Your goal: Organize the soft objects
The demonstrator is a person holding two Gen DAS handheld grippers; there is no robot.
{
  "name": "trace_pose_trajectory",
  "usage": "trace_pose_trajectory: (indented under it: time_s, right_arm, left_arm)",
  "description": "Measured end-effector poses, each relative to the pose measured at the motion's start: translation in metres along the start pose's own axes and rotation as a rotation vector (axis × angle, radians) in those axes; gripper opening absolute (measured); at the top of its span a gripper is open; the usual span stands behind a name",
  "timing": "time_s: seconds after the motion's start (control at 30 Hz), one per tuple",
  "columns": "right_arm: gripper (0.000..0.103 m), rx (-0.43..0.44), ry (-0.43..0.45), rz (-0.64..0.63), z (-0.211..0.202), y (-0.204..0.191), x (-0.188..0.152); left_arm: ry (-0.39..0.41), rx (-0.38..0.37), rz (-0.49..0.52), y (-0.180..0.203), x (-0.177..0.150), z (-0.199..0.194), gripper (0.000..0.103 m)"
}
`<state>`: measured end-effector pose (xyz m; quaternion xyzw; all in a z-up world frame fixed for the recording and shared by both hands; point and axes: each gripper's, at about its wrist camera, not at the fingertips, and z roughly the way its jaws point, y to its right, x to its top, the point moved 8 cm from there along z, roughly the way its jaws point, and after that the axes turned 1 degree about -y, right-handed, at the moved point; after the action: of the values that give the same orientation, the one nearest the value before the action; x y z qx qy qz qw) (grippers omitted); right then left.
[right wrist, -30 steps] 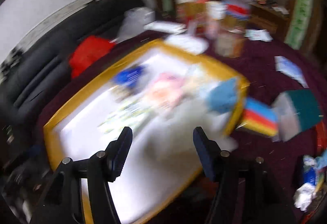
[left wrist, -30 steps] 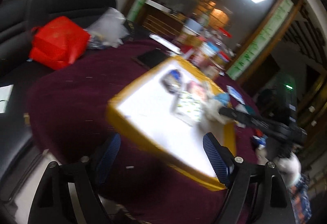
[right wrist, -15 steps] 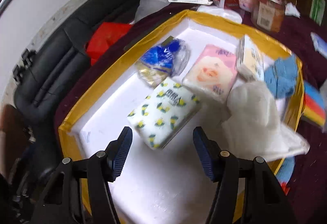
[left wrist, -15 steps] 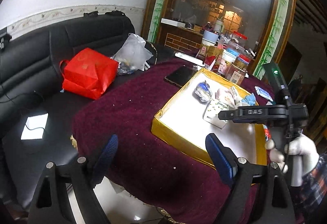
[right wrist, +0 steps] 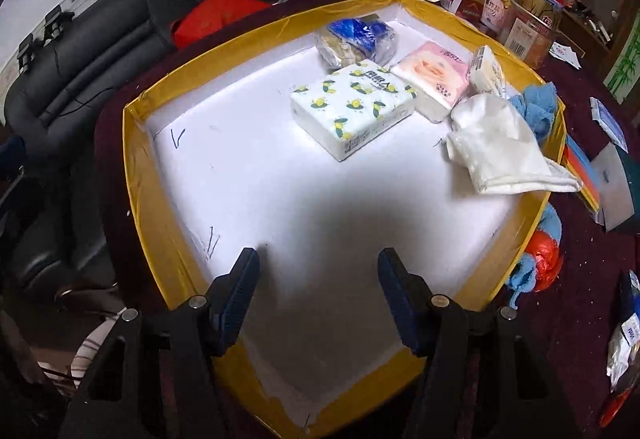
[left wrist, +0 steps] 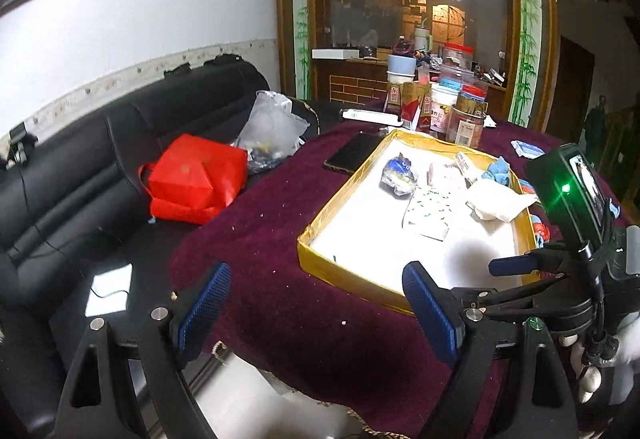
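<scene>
A yellow-rimmed tray (right wrist: 136, 167) with a white floor holds a lemon-print tissue pack (right wrist: 352, 107), a pink tissue pack (right wrist: 434, 75), a blue crinkly bag (right wrist: 356, 39), a small cream pack (right wrist: 486, 73), a white cloth (right wrist: 504, 147) and a blue cloth (right wrist: 536, 107). My right gripper (right wrist: 318, 271) hangs open over the bare near part of the tray, with nothing between its fingers. My left gripper (left wrist: 316, 295) is open and empty, off the table's near-left edge, short of the tray (left wrist: 344, 267). The white cloth (left wrist: 496, 201) drapes over the tray's right rim.
A dark red cloth covers the table (left wrist: 248, 239). A phone (left wrist: 352, 157) and jars and boxes (left wrist: 440, 107) lie beyond the tray. A red bag (left wrist: 196, 179) and a clear plastic bag (left wrist: 272, 127) sit on the black sofa. Blue and orange rags (right wrist: 540, 259) lie right of the tray.
The left gripper has rolled level and pulled back from the tray. The right gripper has come down over the tray's near end. Both stay open.
</scene>
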<state>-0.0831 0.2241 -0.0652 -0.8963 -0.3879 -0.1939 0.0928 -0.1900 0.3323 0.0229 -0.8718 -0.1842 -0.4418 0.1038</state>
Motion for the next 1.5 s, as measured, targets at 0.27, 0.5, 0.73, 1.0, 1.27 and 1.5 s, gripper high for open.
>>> trace_pose_trajectory:
  time_s: [0.27, 0.5, 0.73, 1.0, 1.27, 1.5]
  right_arm:
    - [0.061, 0.054, 0.019, 0.02, -0.014, -0.004, -0.009]
    - [0.062, 0.142, 0.15, 0.049, -0.05, -0.002, -0.017]
    - [0.068, 0.075, 0.27, 0.111, -0.098, 0.053, -0.043]
    - [0.068, -0.023, 0.296, 0.277, -0.118, 0.15, -0.097]
    - [0.068, -0.089, 0.316, 0.444, -0.132, 0.229, -0.149]
    - [0.072, -0.176, 0.391, 0.512, -0.156, 0.276, -0.17]
  left_arm:
    - [0.016, 0.03, 0.05, 0.012, 0.009, -0.013, 0.091]
    - [0.018, 0.045, 0.114, 0.034, 0.008, -0.021, 0.091]
    - [0.023, 0.026, 0.186, 0.072, 0.006, -0.028, 0.091]
    - [0.011, 0.004, 0.292, 0.117, 0.0, -0.031, 0.091]
    - [-0.018, -0.017, 0.354, 0.151, -0.007, -0.027, 0.091]
    - [-0.116, -0.226, 0.44, 0.218, -0.031, -0.026, 0.091]
